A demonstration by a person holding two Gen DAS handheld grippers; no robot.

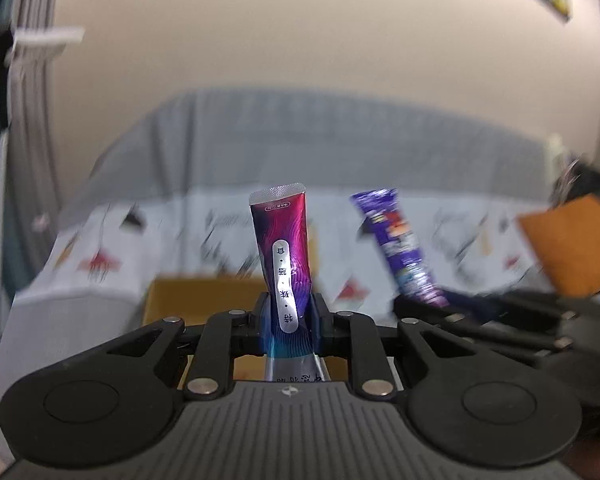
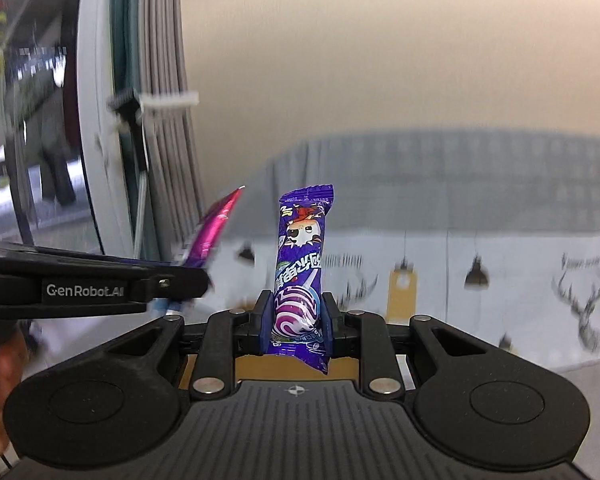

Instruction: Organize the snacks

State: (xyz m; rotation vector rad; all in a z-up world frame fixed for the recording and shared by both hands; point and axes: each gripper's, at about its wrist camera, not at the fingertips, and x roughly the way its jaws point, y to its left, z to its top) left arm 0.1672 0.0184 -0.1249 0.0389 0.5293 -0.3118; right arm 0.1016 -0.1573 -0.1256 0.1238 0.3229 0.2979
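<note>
My left gripper (image 1: 287, 322) is shut on a magenta and purple snack sachet (image 1: 283, 248) that stands upright between its jaws. My right gripper (image 2: 297, 322) is shut on a purple lollipop packet (image 2: 302, 256), also upright. In the left wrist view the right gripper (image 1: 432, 306) shows at the right with the purple packet (image 1: 400, 248) tilted left. In the right wrist view the left gripper (image 2: 180, 284) comes in from the left with the magenta sachet (image 2: 216, 228) tilted right. Both are held up in the air.
A cardboard box (image 1: 196, 296) lies below and ahead of the left gripper. Behind is a bed with a patterned sheet (image 2: 500, 272) and grey headboard (image 1: 320, 140). An orange cushion (image 1: 572, 248) is at the right. Grey curtains (image 2: 168, 100) and a window are at the left.
</note>
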